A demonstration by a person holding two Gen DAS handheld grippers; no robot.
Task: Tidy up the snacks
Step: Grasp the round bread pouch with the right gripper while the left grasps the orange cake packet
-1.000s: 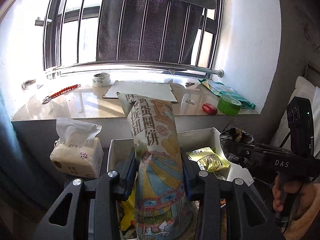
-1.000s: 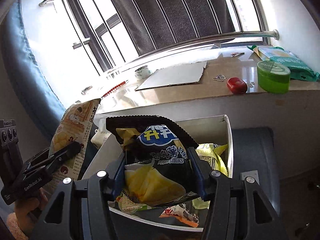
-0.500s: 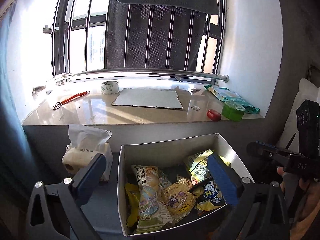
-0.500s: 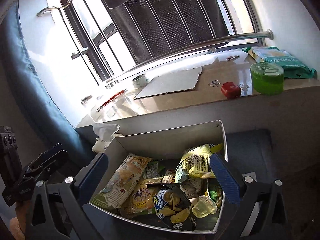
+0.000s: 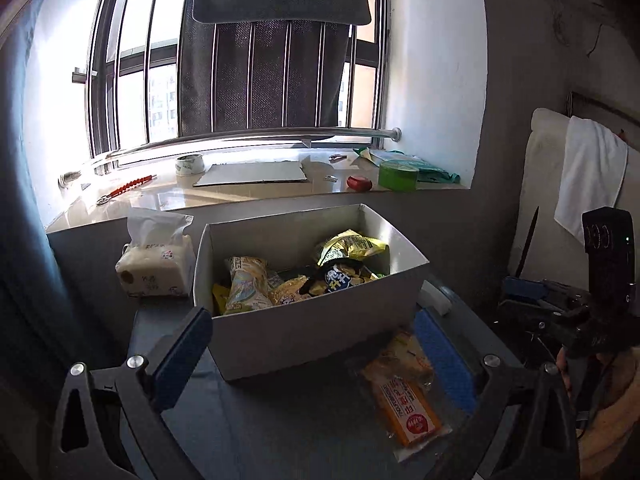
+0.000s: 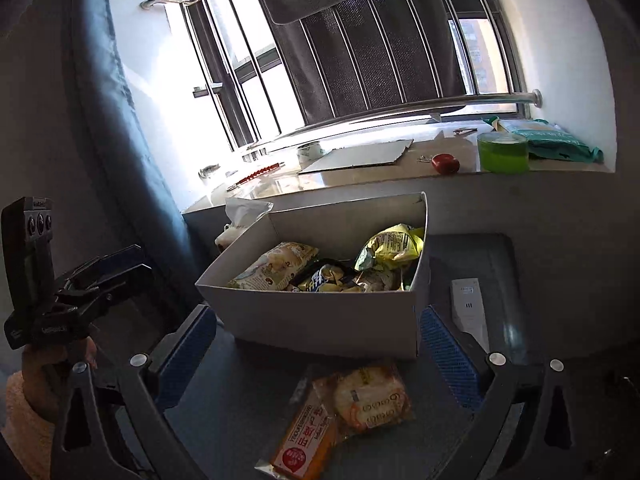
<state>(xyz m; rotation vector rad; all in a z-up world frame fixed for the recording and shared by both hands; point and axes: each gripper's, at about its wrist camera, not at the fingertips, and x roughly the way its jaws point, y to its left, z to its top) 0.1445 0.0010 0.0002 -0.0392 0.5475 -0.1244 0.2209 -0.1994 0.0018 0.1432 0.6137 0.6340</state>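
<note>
A white cardboard box [image 5: 320, 332] [image 6: 332, 320] stands on a grey table and holds several snack bags, among them a tall pastel biscuit pack [image 5: 246, 284] [image 6: 276, 266], a dark blue crisp bag [image 5: 340, 276] [image 6: 320, 278] and a yellow bag [image 5: 352, 246] [image 6: 392, 246]. In front of the box lie an orange-labelled packet [image 5: 404, 404] [image 6: 306, 440] and a round-cracker packet [image 6: 370, 398]. My left gripper [image 5: 316, 356] is open and empty, short of the box. My right gripper [image 6: 318, 354] is open and empty too, above the loose packets.
A tissue pack [image 5: 156, 264] sits left of the box. A white remote [image 6: 468, 308] lies to its right. The windowsill [image 5: 256, 196] behind carries cardboard, a tape roll, a red case [image 6: 445, 163] and a green tub [image 6: 502, 152]. A dark curtain hangs at left.
Both grippers opened and dropped their bags, the biscuit pack and the crisp bag, into the box. Both then drew back from the box, so the table in front of it now shows.
</note>
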